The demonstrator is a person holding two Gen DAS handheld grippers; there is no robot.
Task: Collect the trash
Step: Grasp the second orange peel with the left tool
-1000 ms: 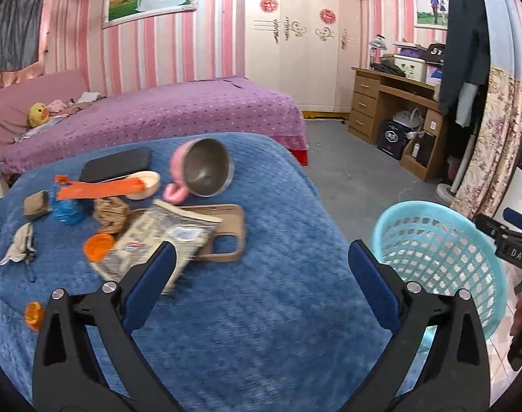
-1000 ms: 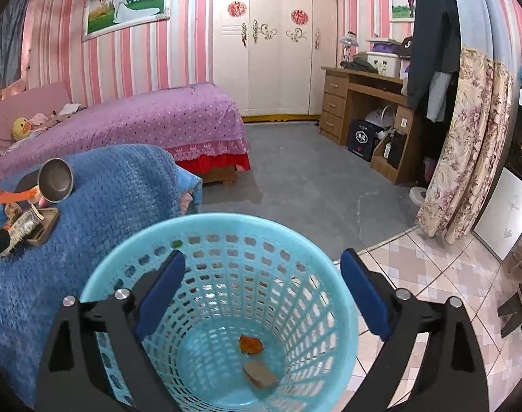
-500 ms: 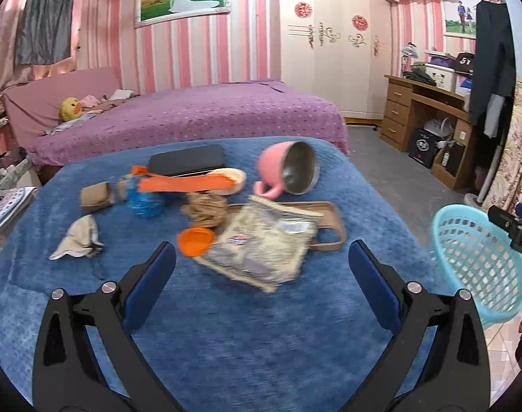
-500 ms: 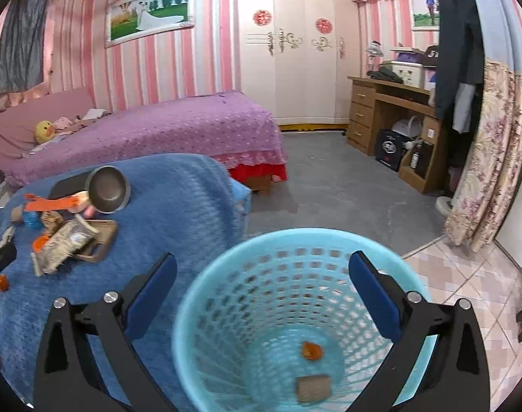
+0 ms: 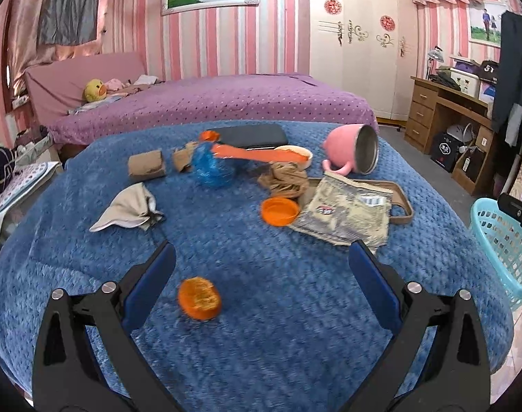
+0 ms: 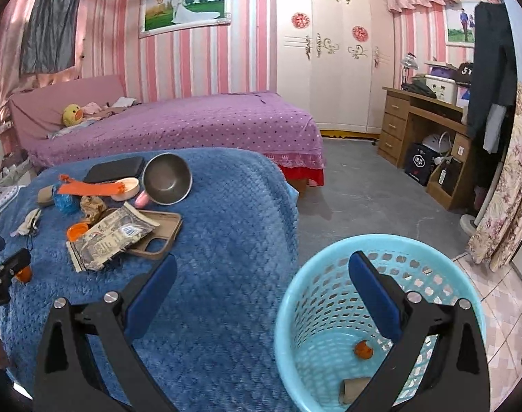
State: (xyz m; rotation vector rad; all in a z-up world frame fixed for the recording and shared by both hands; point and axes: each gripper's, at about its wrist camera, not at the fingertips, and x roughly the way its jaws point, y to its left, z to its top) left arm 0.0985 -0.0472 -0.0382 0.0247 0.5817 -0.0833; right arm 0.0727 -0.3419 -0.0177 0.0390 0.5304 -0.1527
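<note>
My left gripper is open and empty above the blue blanket. An orange peel piece lies between its fingers. Beyond lie an orange cap, a crumpled brown wrapper, a silver foil packet, a blue crumpled bag, cardboard scraps and a grey rag. My right gripper is open and empty, over the rim of the light blue basket, which holds an orange piece and a brown scrap.
A pink mug lies on its side by a tan phone case, a black case and an orange-handled shoehorn. A purple bed stands behind. A wooden desk and curtain are at the right.
My left gripper has swung left from the basket side over the blanket, bringing the orange peel between its fingers. My right gripper has shifted left, so the basket sits lower right.
</note>
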